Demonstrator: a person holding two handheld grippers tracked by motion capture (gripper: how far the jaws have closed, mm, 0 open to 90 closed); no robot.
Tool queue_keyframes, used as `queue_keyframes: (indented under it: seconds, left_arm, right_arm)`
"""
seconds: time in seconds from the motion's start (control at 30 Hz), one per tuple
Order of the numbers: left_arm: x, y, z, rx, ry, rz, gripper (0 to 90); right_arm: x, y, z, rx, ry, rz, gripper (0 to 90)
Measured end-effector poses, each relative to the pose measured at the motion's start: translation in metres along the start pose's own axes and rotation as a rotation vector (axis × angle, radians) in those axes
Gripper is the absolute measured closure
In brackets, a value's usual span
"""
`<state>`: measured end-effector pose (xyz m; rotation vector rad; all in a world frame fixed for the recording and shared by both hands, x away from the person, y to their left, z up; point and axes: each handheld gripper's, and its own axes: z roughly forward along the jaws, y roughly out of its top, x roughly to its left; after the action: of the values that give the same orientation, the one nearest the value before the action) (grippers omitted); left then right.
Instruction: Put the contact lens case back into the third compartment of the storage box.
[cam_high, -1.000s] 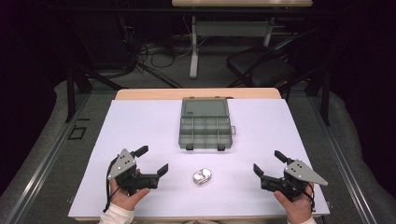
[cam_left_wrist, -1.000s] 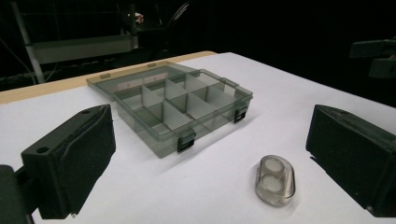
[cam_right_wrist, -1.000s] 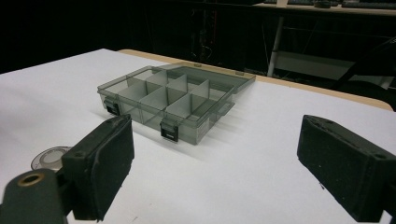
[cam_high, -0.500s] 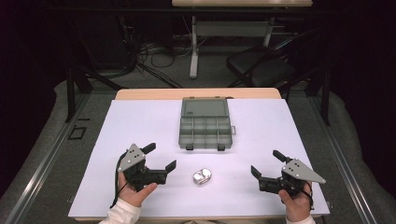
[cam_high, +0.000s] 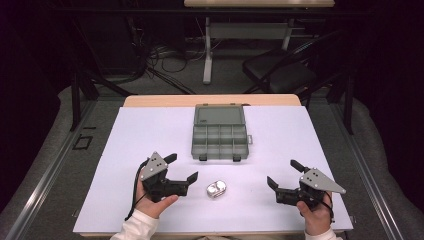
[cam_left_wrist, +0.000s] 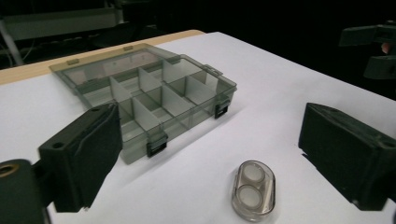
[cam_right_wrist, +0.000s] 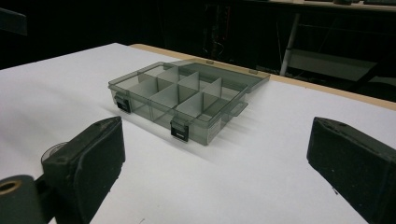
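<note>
- The left gripper (cam_high: 181, 169) sits in the person's left hand (cam_high: 152, 202), its jaws pointing toward the right gripper; they have just been closing a little, yet stand wide apart with nothing between them.
- The right gripper (cam_high: 283, 174) sits in the right hand (cam_high: 315, 215), jaws spread wide, aimed back toward the left gripper, well apart from it.

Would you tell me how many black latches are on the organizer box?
2: both on the box's front wall, left latch and right latch.
</note>
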<state>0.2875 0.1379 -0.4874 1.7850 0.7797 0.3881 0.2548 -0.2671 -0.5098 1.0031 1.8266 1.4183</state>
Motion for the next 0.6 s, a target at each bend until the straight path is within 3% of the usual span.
queue_keyframes:
  seconds: [0.13,0.6]
  left_arm:
    - [-0.005,0.003,0.009,0.030,-0.003,0.026,9.4]
    - [-0.013,0.011,0.032,0.108,-0.015,0.033,15.1]
  right_arm:
    - [0.001,0.000,0.001,0.008,0.004,-0.002,4.0]
    - [0.000,-0.002,0.001,0.017,0.007,-0.004,4.5]
